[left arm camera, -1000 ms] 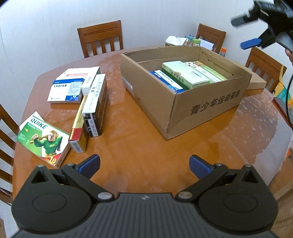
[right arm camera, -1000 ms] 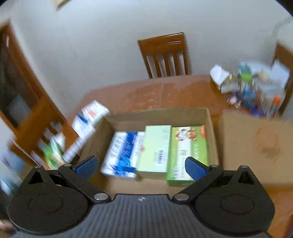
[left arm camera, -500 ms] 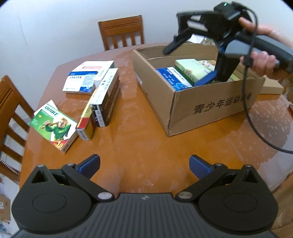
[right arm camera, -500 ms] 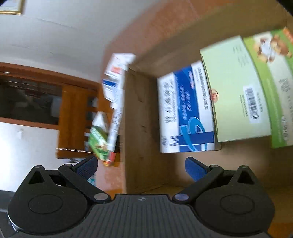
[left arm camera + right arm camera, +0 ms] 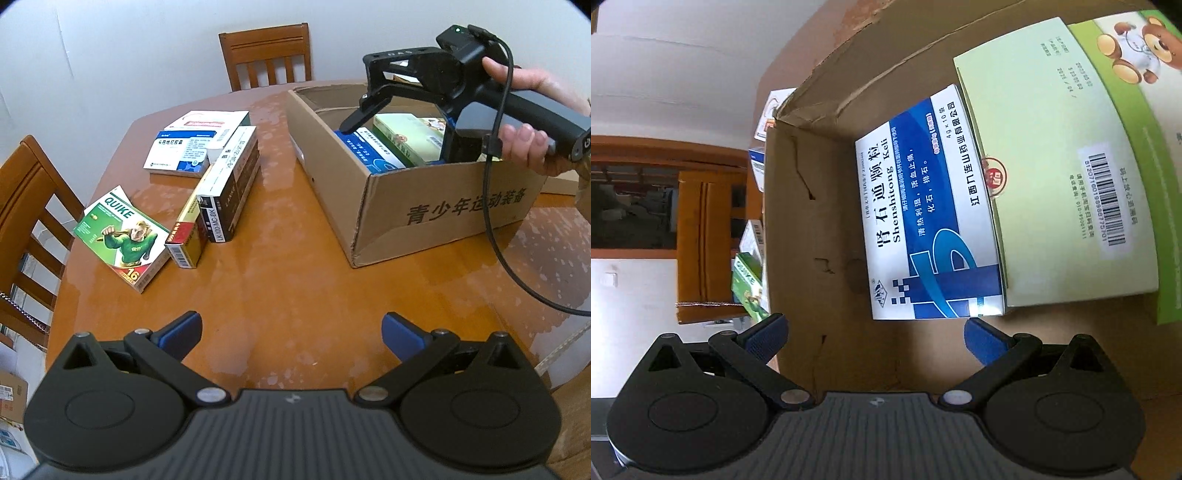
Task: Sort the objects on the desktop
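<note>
A: As it dips into the cardboard box, is the right gripper holding anything?

B: No, spread wide and empty. Just ahead lies the blue-and-white medicine box: light, stiff; pinch its narrow sides. The left gripper gapes empty too.

An open brown cardboard box sits on the glossy wooden counter. The right gripper dips into it, jaws spread over a blue-and-white carton. Left of the box lie a green QUIKE packet and a black-and-white carton.

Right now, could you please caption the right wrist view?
Open right hand-held gripper inside cardboard box, facing blue-and-white medicine box.
</note>
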`<state>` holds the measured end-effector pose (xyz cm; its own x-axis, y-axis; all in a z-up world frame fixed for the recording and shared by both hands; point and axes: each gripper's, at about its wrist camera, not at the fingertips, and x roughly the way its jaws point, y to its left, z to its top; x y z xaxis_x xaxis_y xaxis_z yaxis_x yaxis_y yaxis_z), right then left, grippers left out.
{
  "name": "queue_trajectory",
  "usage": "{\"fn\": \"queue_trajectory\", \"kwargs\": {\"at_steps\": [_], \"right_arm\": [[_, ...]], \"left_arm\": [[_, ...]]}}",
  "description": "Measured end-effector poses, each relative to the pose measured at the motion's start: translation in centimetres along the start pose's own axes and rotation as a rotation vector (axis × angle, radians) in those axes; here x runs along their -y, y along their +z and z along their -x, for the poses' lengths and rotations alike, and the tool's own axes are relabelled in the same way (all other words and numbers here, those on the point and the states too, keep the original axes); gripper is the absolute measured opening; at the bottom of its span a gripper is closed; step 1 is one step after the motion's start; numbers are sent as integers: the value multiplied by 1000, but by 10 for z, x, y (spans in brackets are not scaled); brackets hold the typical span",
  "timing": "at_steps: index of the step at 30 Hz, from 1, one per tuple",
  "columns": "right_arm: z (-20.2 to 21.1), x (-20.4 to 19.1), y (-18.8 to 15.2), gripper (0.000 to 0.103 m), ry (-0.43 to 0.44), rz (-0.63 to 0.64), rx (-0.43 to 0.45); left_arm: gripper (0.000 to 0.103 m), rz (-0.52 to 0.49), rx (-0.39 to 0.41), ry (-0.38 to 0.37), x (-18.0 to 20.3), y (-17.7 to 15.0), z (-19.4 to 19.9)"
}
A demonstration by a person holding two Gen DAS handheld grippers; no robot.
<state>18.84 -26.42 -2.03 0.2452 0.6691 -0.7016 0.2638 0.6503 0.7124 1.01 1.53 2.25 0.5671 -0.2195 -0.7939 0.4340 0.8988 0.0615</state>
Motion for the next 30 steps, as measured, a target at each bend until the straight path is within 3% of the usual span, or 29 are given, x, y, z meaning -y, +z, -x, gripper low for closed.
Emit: {"fn": "queue_trajectory", "kwargs": {"at_steps": [7,13,18,30], "right_arm": [[30,-10,-11,103,51,64,37],[110,-7,-25,103,48,94,275],[151,0,-48,103,-23,145,437],[133,-14,-71,103,3,241,387]], "left_arm": [[103,-11,13,-2,1,3,1],[103,-18,24,4,3,3,4],[103,-18,40,13,6,7,6],[103,-17,93,23,22,12,16]]}}
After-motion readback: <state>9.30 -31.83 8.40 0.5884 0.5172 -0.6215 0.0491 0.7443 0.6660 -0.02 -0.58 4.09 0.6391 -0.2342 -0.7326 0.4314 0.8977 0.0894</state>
